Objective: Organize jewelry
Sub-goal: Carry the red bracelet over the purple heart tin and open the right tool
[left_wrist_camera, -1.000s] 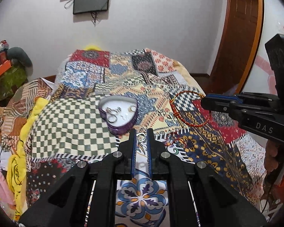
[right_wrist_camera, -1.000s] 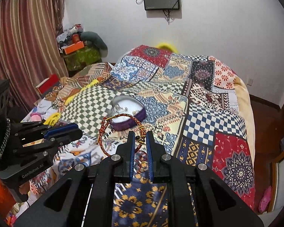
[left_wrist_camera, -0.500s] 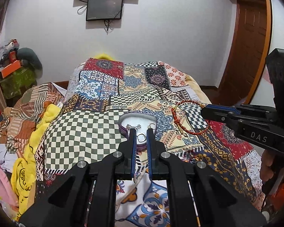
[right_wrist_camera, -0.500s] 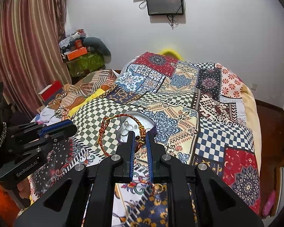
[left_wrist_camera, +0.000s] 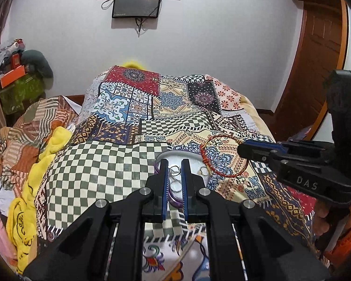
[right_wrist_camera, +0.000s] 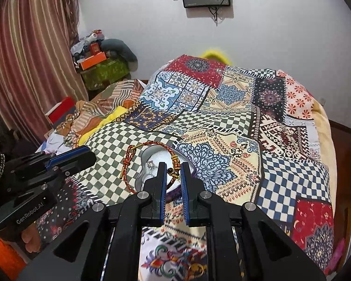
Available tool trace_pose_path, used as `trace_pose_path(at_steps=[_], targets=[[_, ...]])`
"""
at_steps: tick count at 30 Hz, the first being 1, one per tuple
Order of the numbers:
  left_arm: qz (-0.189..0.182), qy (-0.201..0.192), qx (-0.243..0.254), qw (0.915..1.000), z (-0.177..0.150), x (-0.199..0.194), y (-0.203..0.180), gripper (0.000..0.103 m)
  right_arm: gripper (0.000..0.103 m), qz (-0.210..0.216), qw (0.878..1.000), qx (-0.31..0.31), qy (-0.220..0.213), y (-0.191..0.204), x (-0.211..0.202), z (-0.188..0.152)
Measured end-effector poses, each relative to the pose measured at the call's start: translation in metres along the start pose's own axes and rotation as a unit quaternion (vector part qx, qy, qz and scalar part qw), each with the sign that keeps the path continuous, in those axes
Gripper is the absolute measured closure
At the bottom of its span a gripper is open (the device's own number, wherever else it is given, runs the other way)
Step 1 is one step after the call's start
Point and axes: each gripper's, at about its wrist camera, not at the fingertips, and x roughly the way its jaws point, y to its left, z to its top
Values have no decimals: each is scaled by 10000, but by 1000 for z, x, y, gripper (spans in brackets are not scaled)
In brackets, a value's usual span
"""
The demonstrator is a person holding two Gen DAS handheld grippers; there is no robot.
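A heart-shaped purple jewelry tin [left_wrist_camera: 194, 158] [right_wrist_camera: 149, 157] with a silvery inside lies open on the patchwork bedspread and holds rings. My left gripper [left_wrist_camera: 175, 171] is shut on a small silver ring [left_wrist_camera: 174, 170] and holds it just above the tin. My right gripper [right_wrist_camera: 173, 174] is shut on a red and gold braided bracelet [right_wrist_camera: 128, 164] at its beaded clasp, and the loop hangs over the tin's left rim. The bracelet also shows in the left wrist view [left_wrist_camera: 222, 157], to the right of the tin.
The bed [right_wrist_camera: 234, 121] is covered by a patchwork spread, with crumpled striped and yellow cloths [left_wrist_camera: 35, 140] along its left side. A gold ring [right_wrist_camera: 195, 270] lies on the cloth near my right gripper's base. A wooden door [left_wrist_camera: 320, 58] stands at the right.
Both grippers have moved forward towards the tin with their loads. The silver ring now hangs over the tin's inside, and the bracelet's loop now overlaps the tin's rim.
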Motion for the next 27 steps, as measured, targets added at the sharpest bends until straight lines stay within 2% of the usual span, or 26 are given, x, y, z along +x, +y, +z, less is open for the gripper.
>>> trace_pose_path(at_steps=[12, 18, 27], targets=[[-146, 278, -108, 9994, 13, 45, 10, 95, 93, 68, 9983, -216, 537, -7, 45, 8], [-205, 505, -3, 9985, 14, 68, 6, 95, 93, 126, 9961, -301, 826, -8, 64, 7], [-241, 844, 60, 9961, 9, 98, 2, 95, 93, 110, 9944, -334, 997, -14, 78, 7]])
